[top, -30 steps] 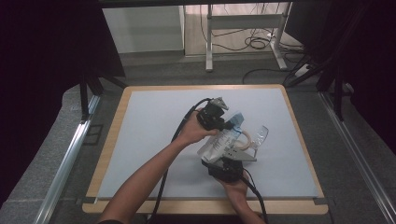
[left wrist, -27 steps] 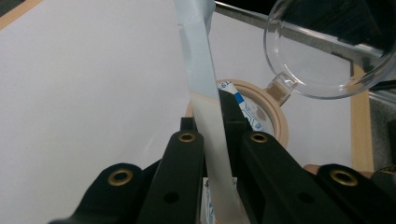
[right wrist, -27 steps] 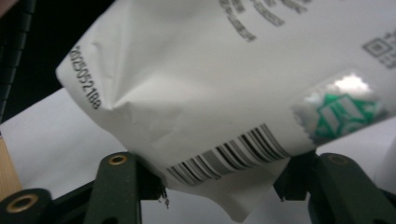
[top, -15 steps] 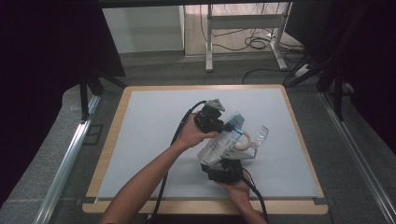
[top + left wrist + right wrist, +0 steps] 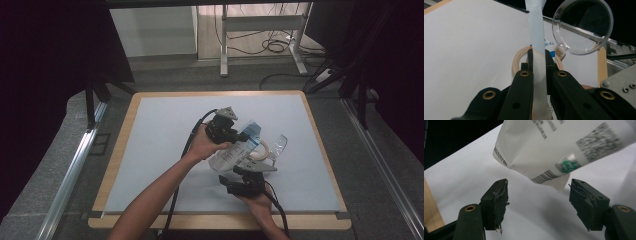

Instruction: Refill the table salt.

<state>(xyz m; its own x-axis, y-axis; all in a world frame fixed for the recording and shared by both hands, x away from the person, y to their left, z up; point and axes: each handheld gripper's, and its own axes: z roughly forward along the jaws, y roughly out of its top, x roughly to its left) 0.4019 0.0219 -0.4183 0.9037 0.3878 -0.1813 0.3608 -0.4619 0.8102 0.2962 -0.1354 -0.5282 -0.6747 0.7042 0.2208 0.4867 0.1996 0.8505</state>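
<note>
A white printed pouch (image 5: 231, 155) with a pale-blue top hangs tilted above the table, and my left gripper (image 5: 241, 135) is shut on that top edge. In the left gripper view the jaws (image 5: 539, 56) pinch the pale-blue strip (image 5: 536, 30). My right gripper (image 5: 241, 175) sits just below the pouch's lower end, open. In the right gripper view its gripper (image 5: 539, 192) frames bare mat, with the pouch's bottom corner (image 5: 554, 147) hanging a little beyond and above.
A beige tape roll (image 5: 260, 149) lies on the white mat (image 5: 160, 145) right behind the pouch, also the tape roll (image 5: 518, 58). A clear plastic scoop (image 5: 280, 145) stands beside it, the same scoop (image 5: 584, 25). A wooden rim (image 5: 120, 150) borders the mat.
The left gripper and pouch have drifted slightly left and toward the person. The right gripper has hardly moved and stays open.
</note>
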